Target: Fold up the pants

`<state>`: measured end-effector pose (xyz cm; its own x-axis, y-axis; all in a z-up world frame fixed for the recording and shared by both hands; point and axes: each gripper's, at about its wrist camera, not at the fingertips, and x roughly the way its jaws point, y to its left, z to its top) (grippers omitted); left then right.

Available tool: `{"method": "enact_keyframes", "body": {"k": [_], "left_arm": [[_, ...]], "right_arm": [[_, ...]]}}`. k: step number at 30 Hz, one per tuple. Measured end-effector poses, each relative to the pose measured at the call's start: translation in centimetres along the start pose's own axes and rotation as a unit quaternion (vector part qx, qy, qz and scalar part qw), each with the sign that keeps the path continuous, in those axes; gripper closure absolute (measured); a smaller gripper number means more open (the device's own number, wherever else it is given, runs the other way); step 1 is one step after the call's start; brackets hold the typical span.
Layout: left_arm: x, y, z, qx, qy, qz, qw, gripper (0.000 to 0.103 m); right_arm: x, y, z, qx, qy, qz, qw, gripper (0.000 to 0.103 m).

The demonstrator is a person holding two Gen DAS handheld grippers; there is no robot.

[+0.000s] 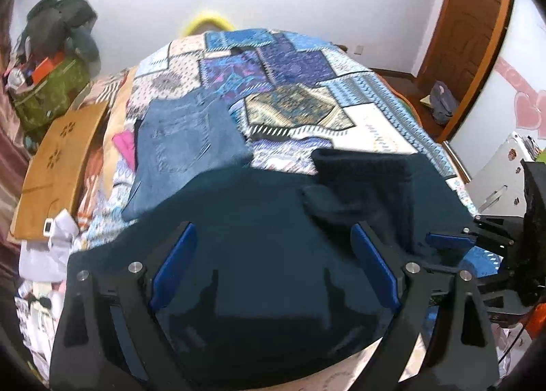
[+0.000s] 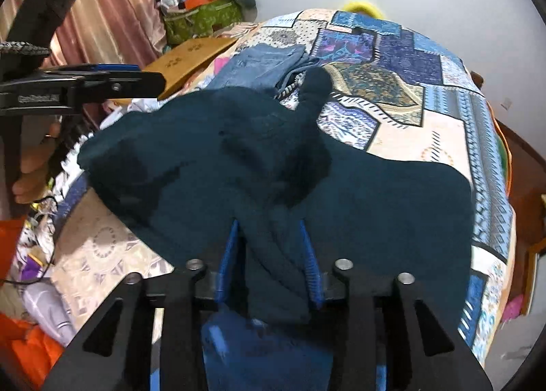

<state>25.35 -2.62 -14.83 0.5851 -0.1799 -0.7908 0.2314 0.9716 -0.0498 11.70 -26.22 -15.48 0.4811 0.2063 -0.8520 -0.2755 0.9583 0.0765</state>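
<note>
Your bed point(image 1: 358, 118) fills both views, covered by a patchwork quilt point(image 2: 392, 90) in blues and creams. Only your left camera takes in the brown door point(image 1: 471, 32) on the right; only your right camera shows the pink curtain point(image 2: 112, 9) on the left.

The dark teal pants point(image 1: 259, 220) lie spread over the near end of the quilt. From your right camera you can see them bunched into a raised fold near the middle, with one narrow end point(image 2: 315, 87) reaching up toward the far side of the bed; your left camera shows mostly flat cloth. Folded blue jeans point(image 1: 181, 138) rest on the quilt just beyond the pants, next to a tan wooden board point(image 1: 58, 165). A green bag point(image 2: 201, 19) heaped with clothes sits against the far wall.

Your left gripper point(image 1: 273, 271) hovers over the pants with its jaws spread wide, nothing between the blue pads. Your right gripper point(image 2: 269, 261) has its jaws pinching a fold of the pants at the near edge, the cloth gathered between the blue pads. Your right camera also catches the left gripper from the side, with your bare fingers point(image 2: 29, 183) below it.
</note>
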Motion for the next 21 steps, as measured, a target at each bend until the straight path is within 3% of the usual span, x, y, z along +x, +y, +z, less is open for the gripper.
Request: {"method": "enact_keyframes", "body": {"k": [7,11,14,21], "left_arm": [[0.7,-4.3,3.6,0.042,-0.012,-0.023,0.9988,0.007],[2.4,-6.4,5.3,0.055,0.000,-0.043,0.9976,0.007],[4.4,-7.5,6.3,0.059,0.018,-0.047,0.9970,0.007],[9.2,-7.9,5.9,0.076,0.065,-0.018,0.9948,0.007]], "right_arm": [[-3.4,-3.9,0.2,0.057,-0.040,-0.029,0.997,0.065],[-3.9,-6.8,0.9,0.090,-0.052,-0.050,0.993,0.053],[-3.3,-8.6,1.4,0.112,-0.045,-0.051,0.991,0.053],[0.2,-10.9,1.6,0.148,-0.003,-0.032,0.988,0.052]]}}
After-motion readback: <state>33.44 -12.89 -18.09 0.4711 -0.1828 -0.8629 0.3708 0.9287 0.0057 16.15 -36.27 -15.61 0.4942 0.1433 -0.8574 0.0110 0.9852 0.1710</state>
